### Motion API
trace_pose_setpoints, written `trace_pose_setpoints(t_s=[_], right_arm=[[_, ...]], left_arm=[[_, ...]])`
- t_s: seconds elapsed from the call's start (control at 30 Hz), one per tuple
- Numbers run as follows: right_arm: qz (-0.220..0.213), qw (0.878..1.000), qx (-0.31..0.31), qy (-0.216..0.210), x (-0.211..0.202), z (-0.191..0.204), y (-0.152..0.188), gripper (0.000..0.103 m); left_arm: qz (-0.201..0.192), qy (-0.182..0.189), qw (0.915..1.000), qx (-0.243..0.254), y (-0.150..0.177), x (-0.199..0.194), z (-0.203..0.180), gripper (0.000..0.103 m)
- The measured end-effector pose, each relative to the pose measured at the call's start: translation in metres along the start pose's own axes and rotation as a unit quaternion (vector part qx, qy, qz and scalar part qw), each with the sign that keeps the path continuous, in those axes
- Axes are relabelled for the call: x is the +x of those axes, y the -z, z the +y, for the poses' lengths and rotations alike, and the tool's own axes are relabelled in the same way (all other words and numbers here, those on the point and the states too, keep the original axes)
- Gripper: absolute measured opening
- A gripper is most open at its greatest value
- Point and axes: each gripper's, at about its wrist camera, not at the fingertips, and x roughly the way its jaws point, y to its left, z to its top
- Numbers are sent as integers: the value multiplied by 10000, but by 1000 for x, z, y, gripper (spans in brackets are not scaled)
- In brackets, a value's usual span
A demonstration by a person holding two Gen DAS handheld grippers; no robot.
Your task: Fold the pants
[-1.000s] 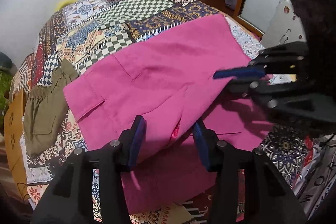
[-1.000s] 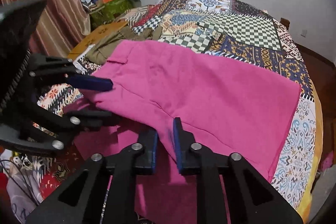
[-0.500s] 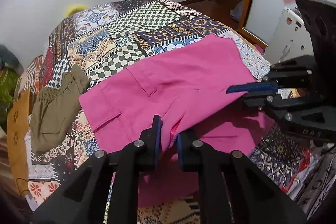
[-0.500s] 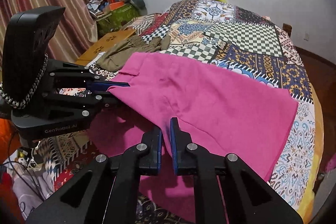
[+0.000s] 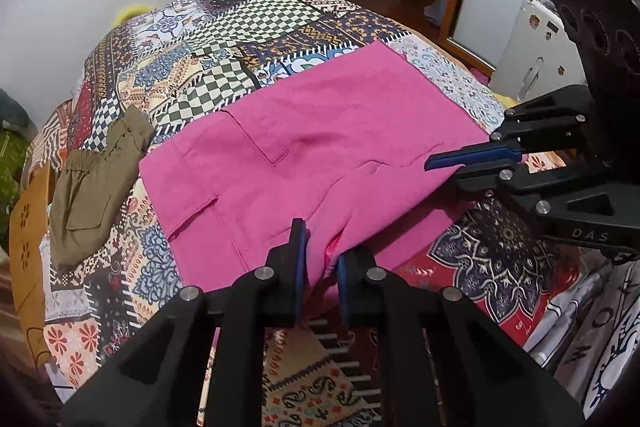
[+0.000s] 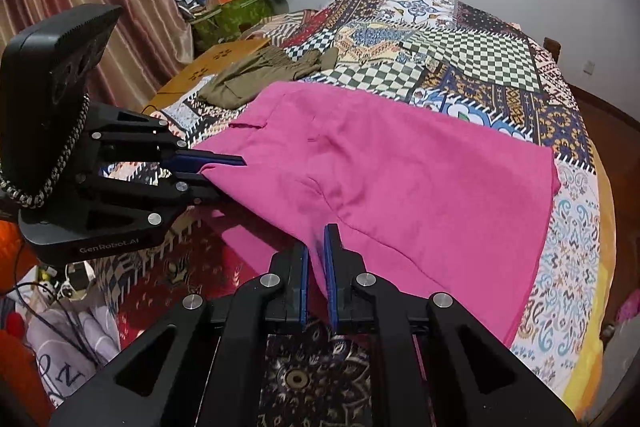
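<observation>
Left wrist view shows the left gripper (image 5: 322,259) and right gripper (image 6: 316,263) each clamped on the near edge of the pink pants (image 5: 320,147) on the patchwork bedspread (image 5: 224,39); carry both corners level so the fold lands square

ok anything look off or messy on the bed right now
Nothing damaged or spilled. The pink pants are mid-fold, their near edge lifted off the patchwork bedspread by the left gripper and right gripper, jaws shut on the fabric. An olive garment lies rumpled beside them, at the bed's edge.
</observation>
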Motion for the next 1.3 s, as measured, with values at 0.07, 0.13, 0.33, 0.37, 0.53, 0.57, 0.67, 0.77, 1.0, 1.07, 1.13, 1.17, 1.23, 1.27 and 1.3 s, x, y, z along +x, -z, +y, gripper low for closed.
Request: trace_pose_setpoints(t_s=[0.07,0.13,0.33,0.37,0.53,0.57,0.67,0.77,1.0,1.07,1.13,1.17,1.23,1.27,1.3], right_arm=[[47,10000,3,1,0,1,2,7],[105,9999,28,-12,1,1,4,7],[382,9993,28,45,-1,-3,9,12],[405,9991,88,44,-3,-6,10,14],[404,9985,357,69,-17,-21,14,16],[390,9986,333,121,-21,-23,14,16],[270,9988,258,319,-34,-27,10,16],[74,9987,268,433,-49,-32,3,16],[-8,9979,573,285,-39,-37,-7,19],[163,9981,543,257,-25,-35,-3,19],[392,9974,557,255,-10,-35,2,19],[493,9968,586,241,-3,-36,6,19],[657,9952,689,216,7,-40,16,19],[623,9951,743,179,7,-42,20,19],[587,9949,798,162,4,-46,23,20]], left_arm=[[25,-33,10000,89,3,0,-4,13],[60,-68,9998,170,6,1,-7,14],[117,-29,9999,92,13,-2,-6,17],[121,7,9999,57,14,-3,-4,18],[113,286,9995,-121,23,-19,5,24],[88,314,9994,-98,24,-24,7,24],[-25,81,10000,-18,27,-40,13,24],[-191,22,9996,-203,25,-56,28,24],[-177,176,9937,-1093,14,-43,64,24],[-52,204,9927,-1187,16,-31,64,24],[99,220,9927,-1184,20,-17,62,24],[187,191,9929,-1158,22,-11,61,24],[276,178,9929,-1143,28,-3,60,24],[277,194,9927,-1154,30,-1,60,24],[259,227,9924,-1178,33,-1,62,24]])
